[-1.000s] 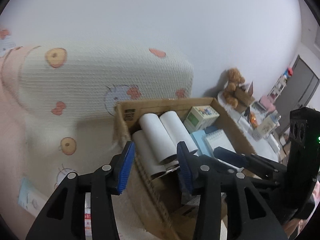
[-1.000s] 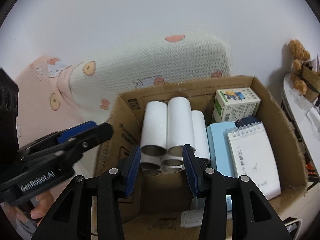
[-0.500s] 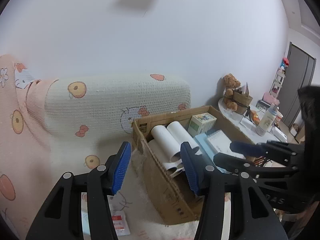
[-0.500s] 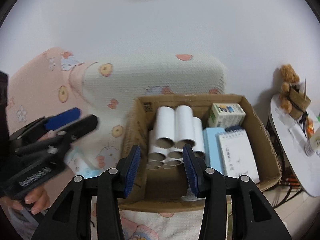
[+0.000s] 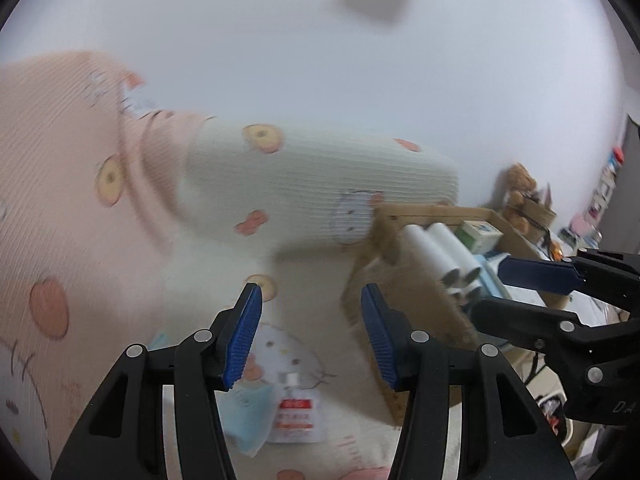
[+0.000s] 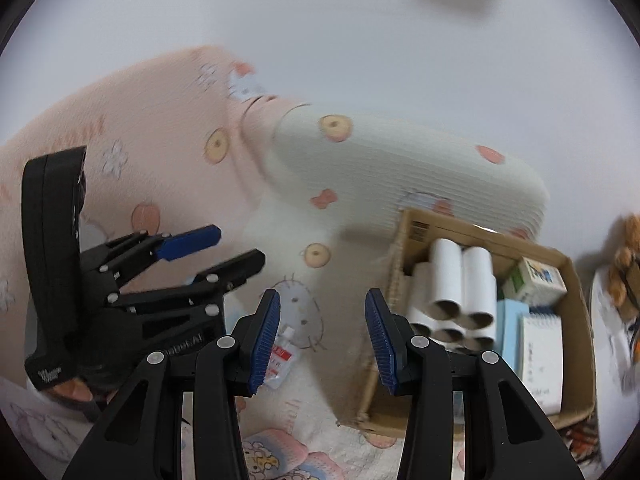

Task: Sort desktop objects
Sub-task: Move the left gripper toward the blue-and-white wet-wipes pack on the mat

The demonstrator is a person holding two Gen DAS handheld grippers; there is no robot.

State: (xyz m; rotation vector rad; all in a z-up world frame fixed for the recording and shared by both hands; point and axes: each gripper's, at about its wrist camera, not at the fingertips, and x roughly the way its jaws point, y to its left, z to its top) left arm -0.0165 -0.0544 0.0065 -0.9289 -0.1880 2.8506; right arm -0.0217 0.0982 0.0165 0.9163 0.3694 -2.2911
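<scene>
— Both grippers pull back from the cardboard box (image 6: 472, 236) and swing off to the left; a second ago the box filled each wrist view, now it sits off to the right in both.

— Carrying anything?

— No. The left gripper (image 5: 310, 336) has just been opening its jaws a bit wider, and nothing is between them. The right gripper (image 6: 322, 338) stands partly open, a moderate gap, also empty.

— So what's left out?

— A small white sachet with a red label (image 5: 296, 416) lies on the patterned blanket (image 6: 340, 288), just beside a pale blue packet (image 5: 246, 420). Both sit straight below the left gripper's pads. In the right wrist view the sachet (image 6: 282, 358) shows by the inner finger.

— And the box?

— It holds the white paper tubes (image 6: 456, 284), a small carton (image 6: 536, 280), a notepad (image 6: 542, 356). Those look sorted to me.

— Next, then?

— My guess is the left gripper goes for the sachet. It's flat and slippery-looking on soft cloth, so it could slide away or bunch the blanket.
</scene>
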